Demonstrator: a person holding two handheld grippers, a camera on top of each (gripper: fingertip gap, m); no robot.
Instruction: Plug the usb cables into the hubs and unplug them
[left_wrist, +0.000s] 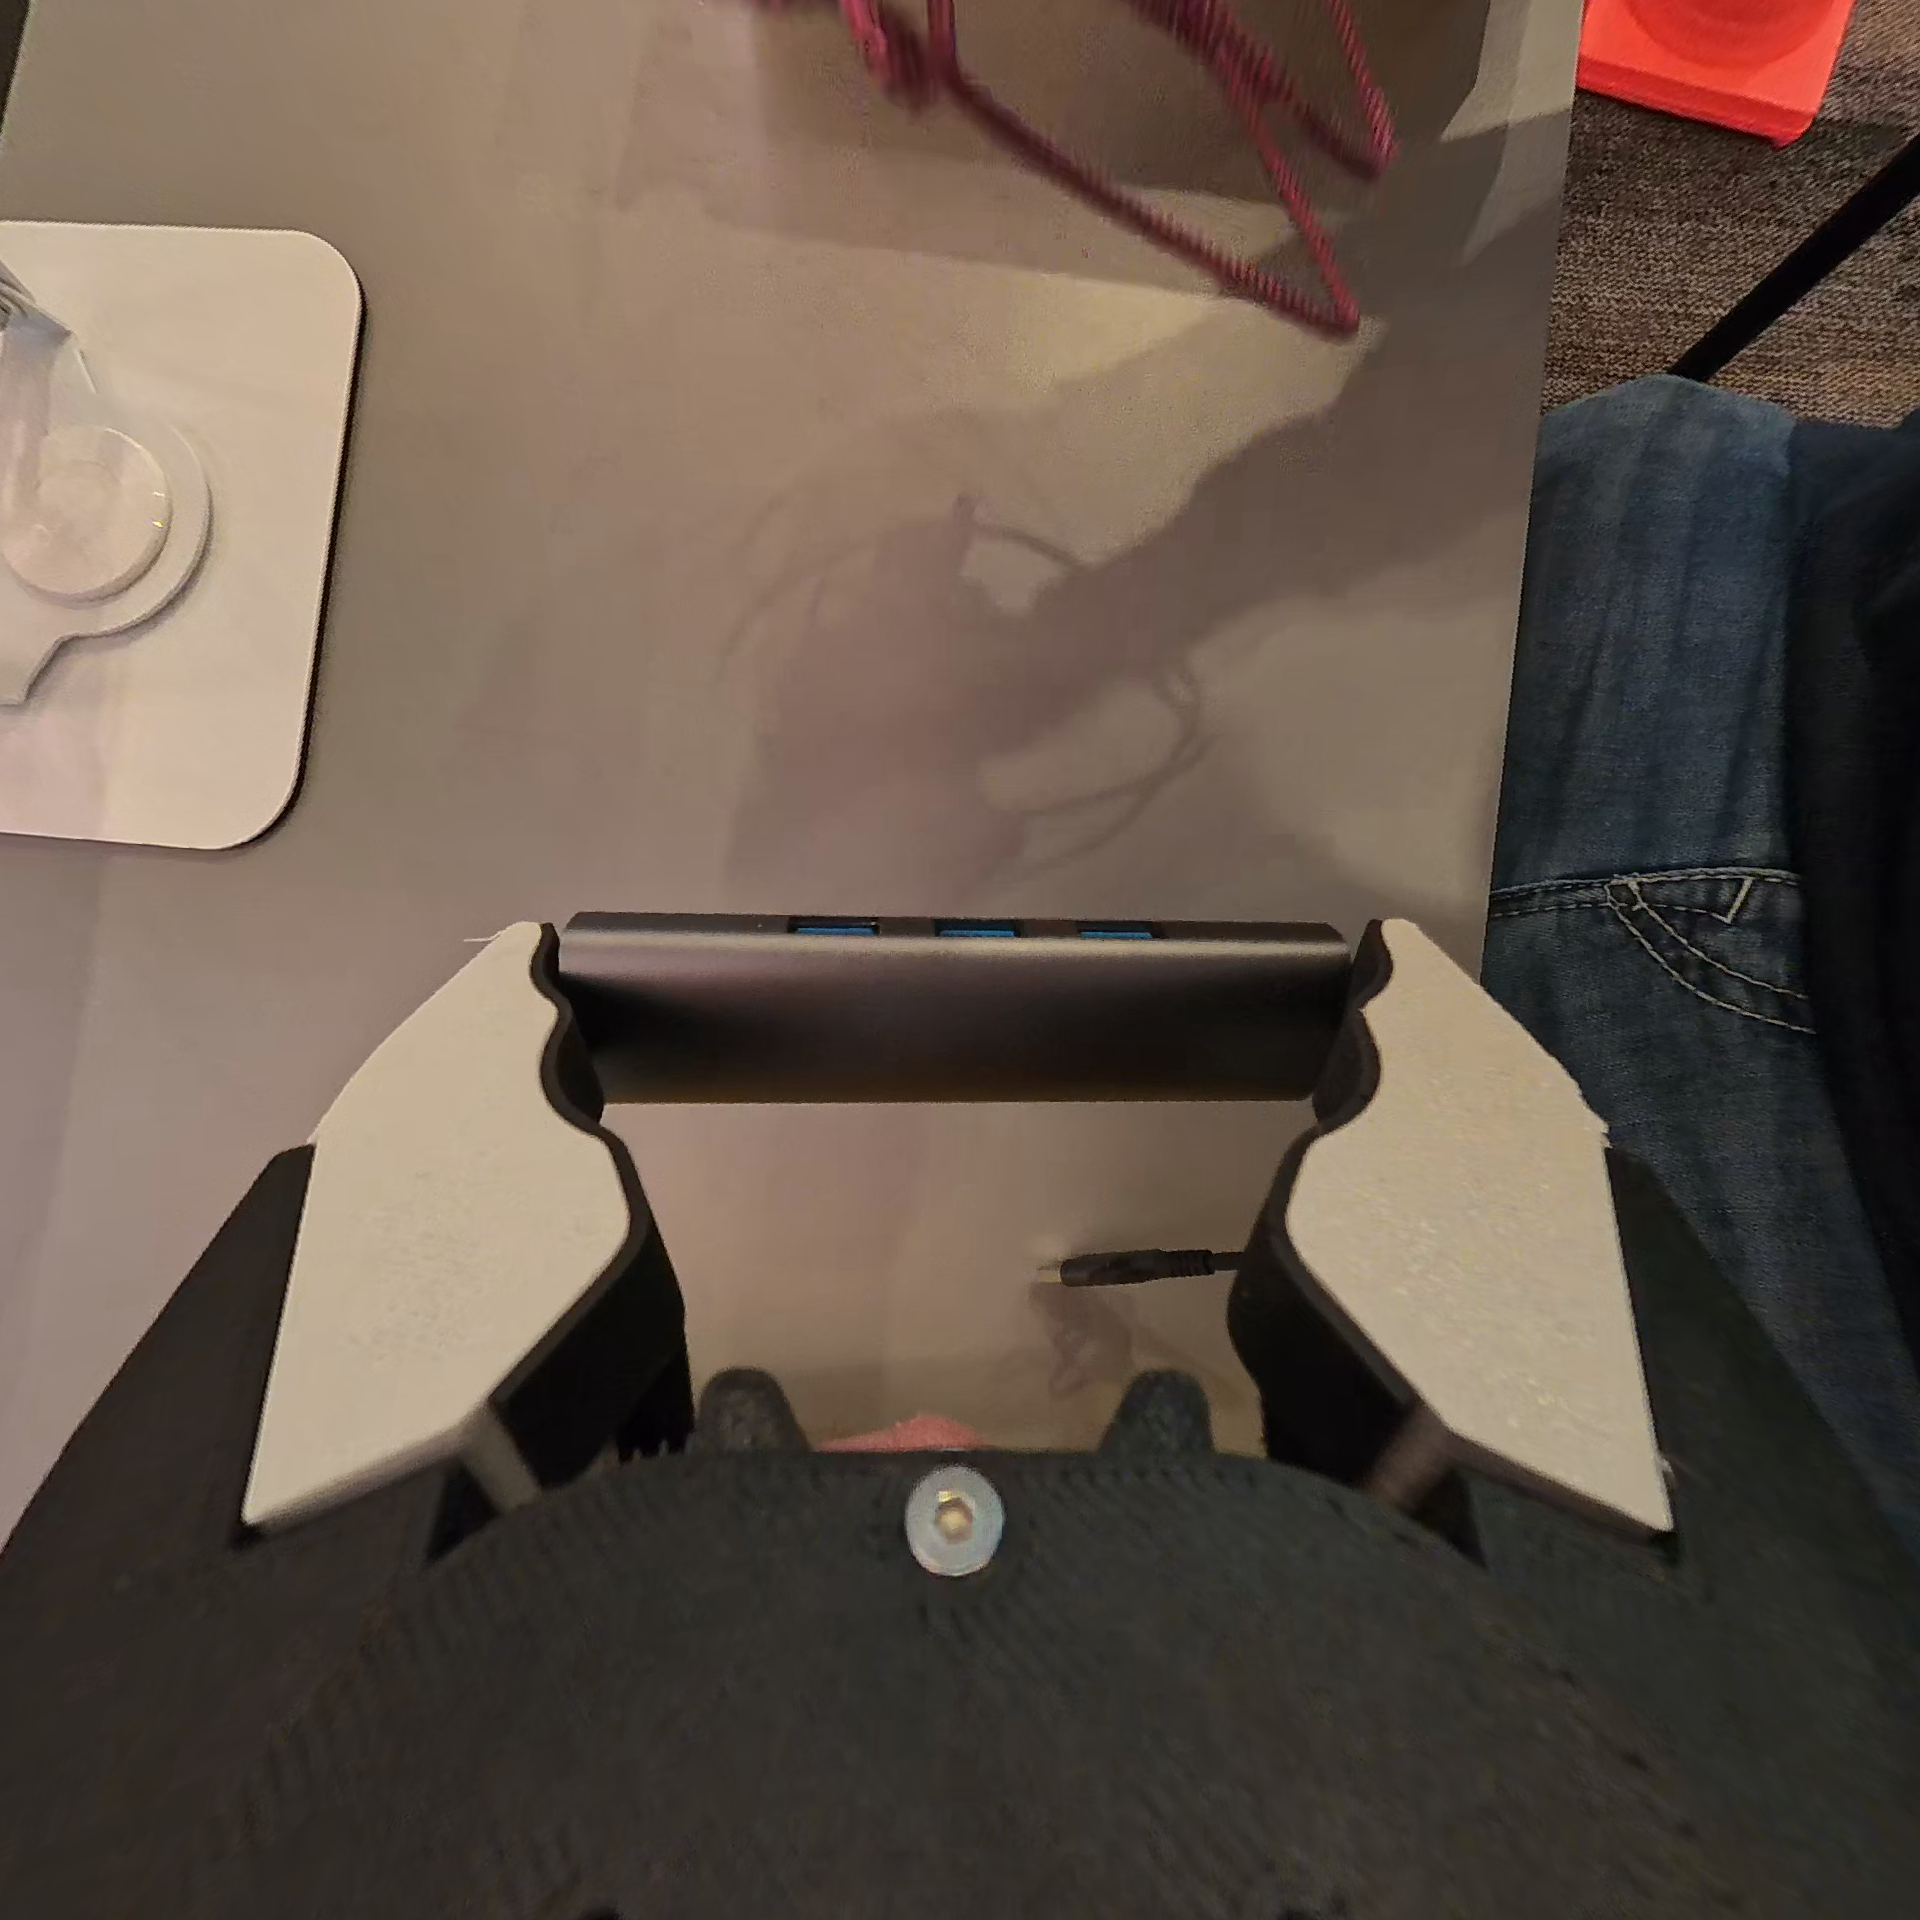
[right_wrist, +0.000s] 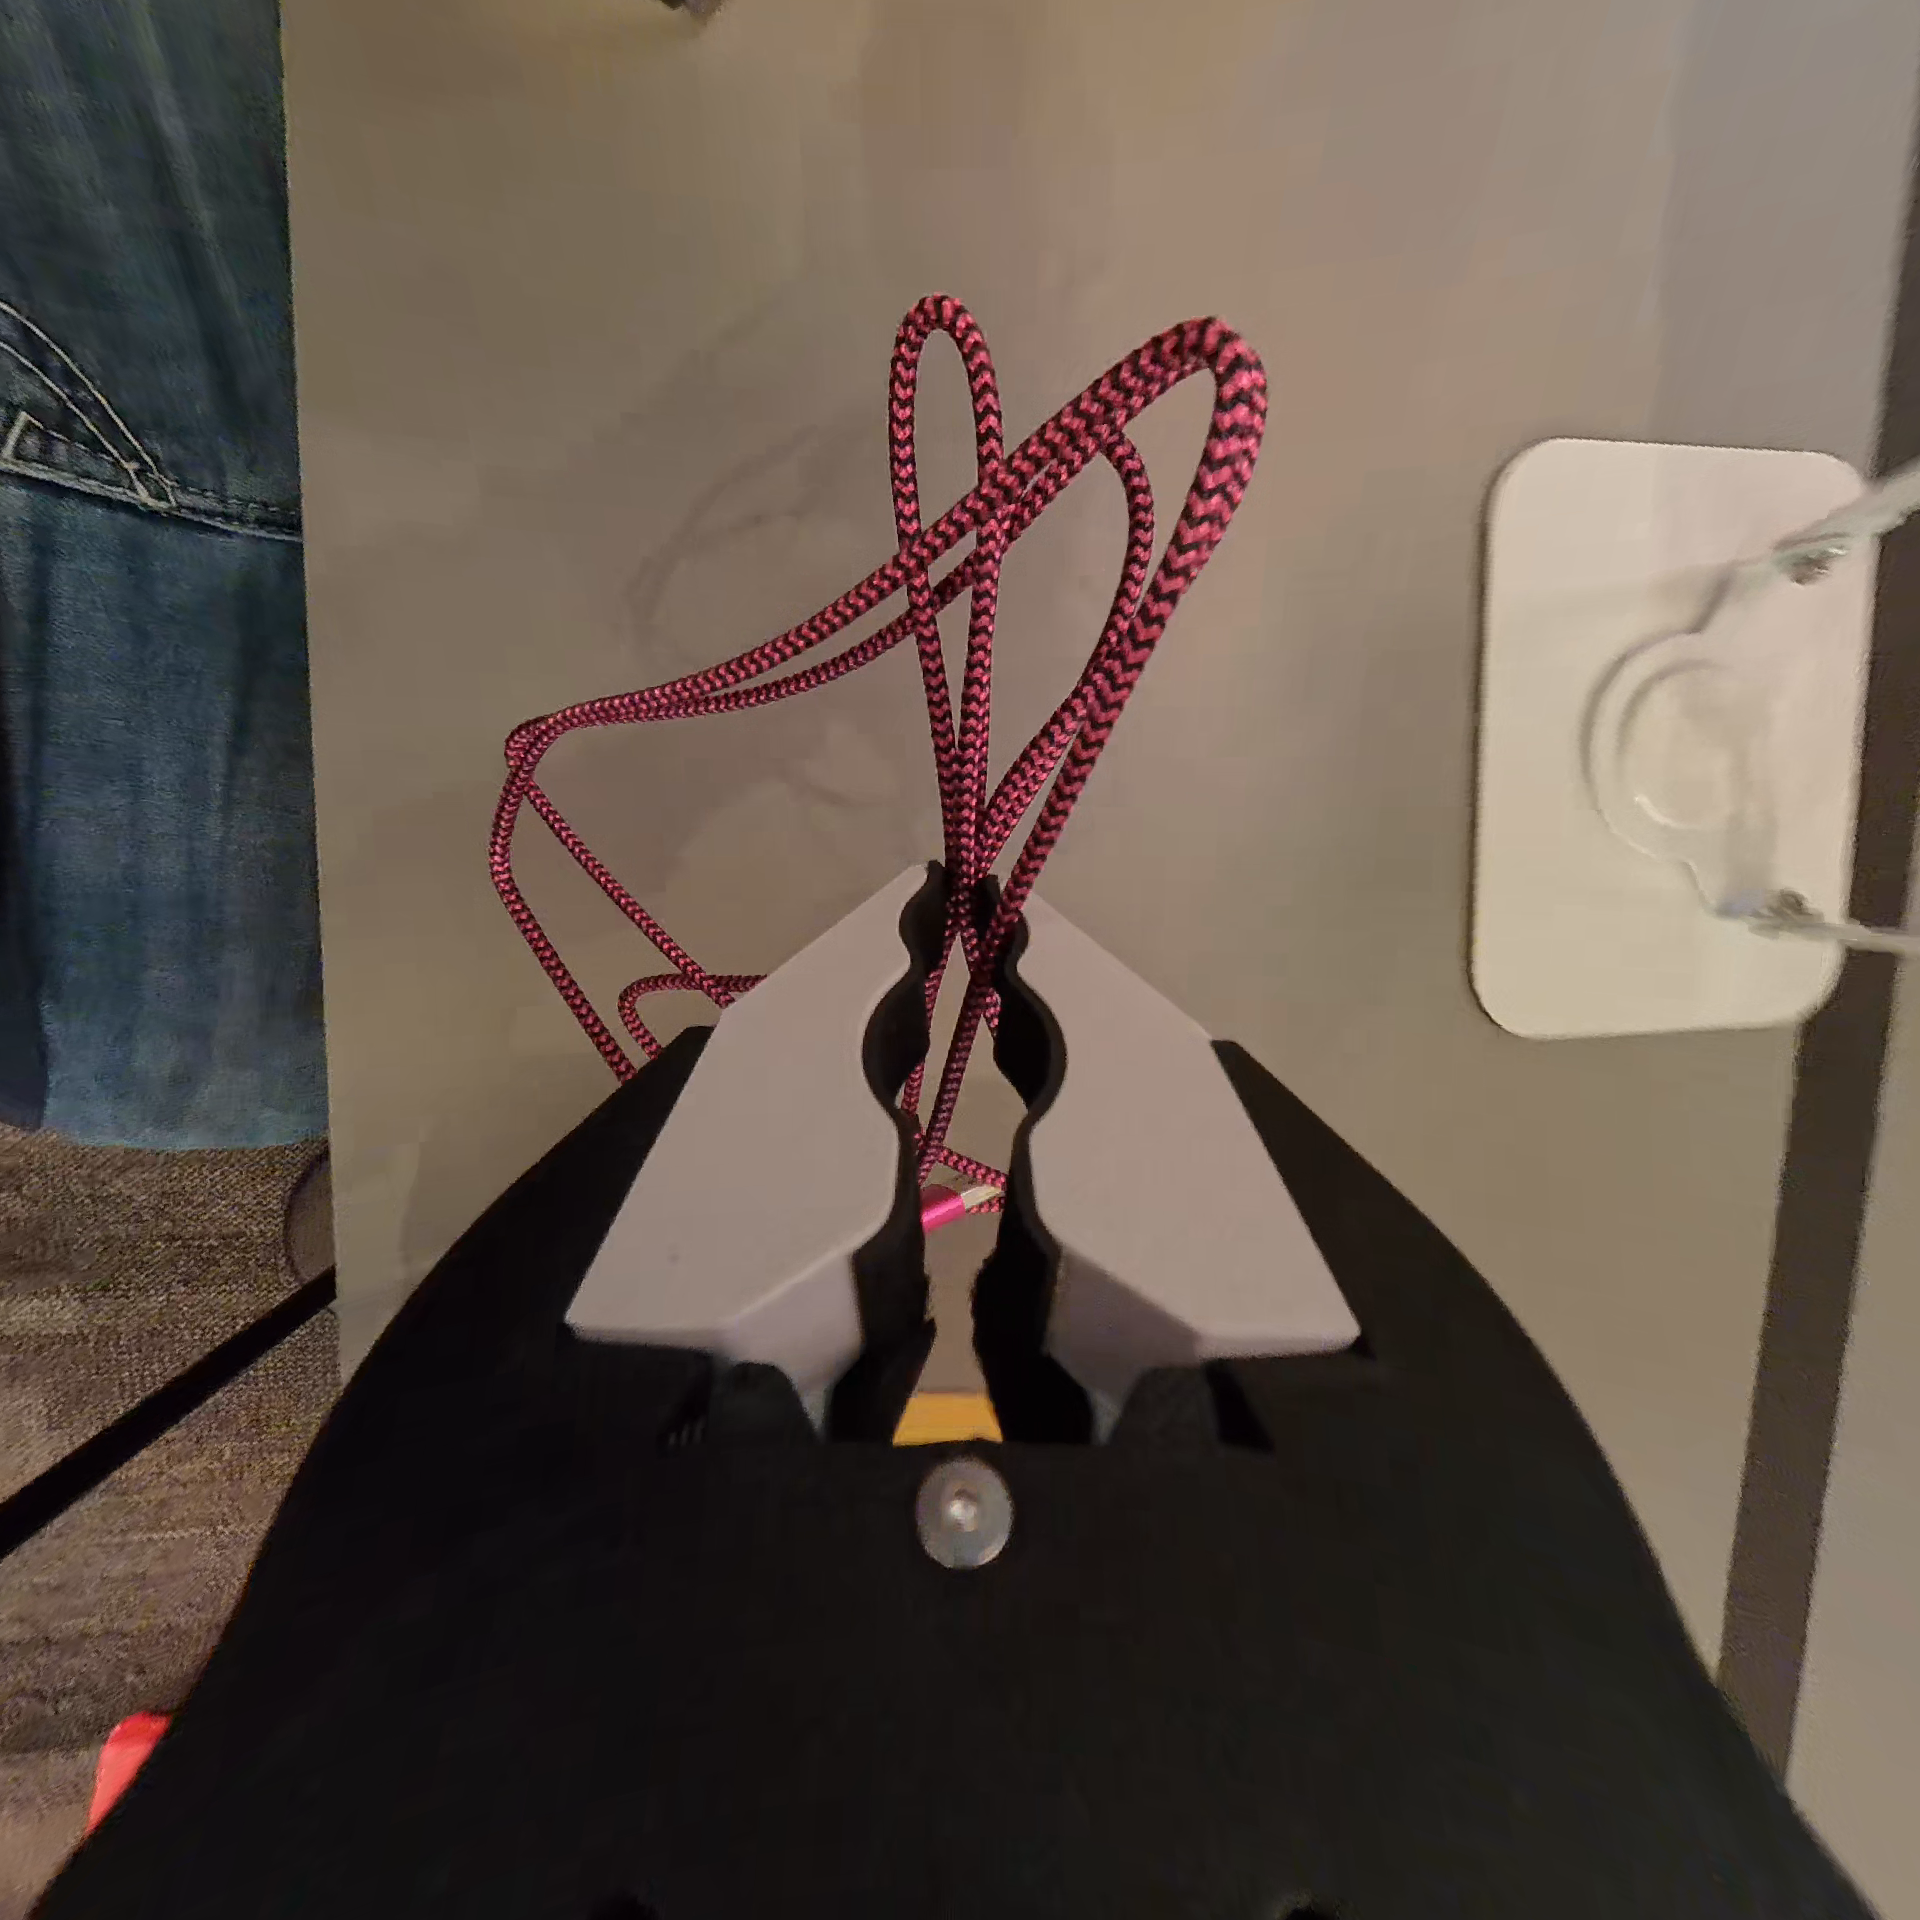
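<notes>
Grey fingers (left_wrist: 457, 1195) of the left gripper (left_wrist: 961, 997) are spread wide and hold a dark hub (left_wrist: 956, 1023) by its two short ends. The hub lies crosswise between the tips, up off the grey worktop (left_wrist: 623, 520). Three blue ports (left_wrist: 961, 926) sit in a row on its far edge. No writing can be read on it.

A small black plug (left_wrist: 1127, 1269) on a thin wire pokes out beside the right-hand finger, under the hub.

The right gripper (right_wrist: 961, 914) has its fingers (right_wrist: 769, 1122) almost together, pinching a pink and black braided cable (right_wrist: 1049, 582). Cable loops stick up past the tips. A shiny pink plug (right_wrist: 951, 1205) shows in the gap lower down.

Only the left wrist view shows the hub. The cable is blurry at the top there. Both views show a white pad (right_wrist: 1621, 727) with a clear holder (right_wrist: 1704, 748) on it, and blue jeans (left_wrist: 1704, 831) past the worktop's edge.
</notes>
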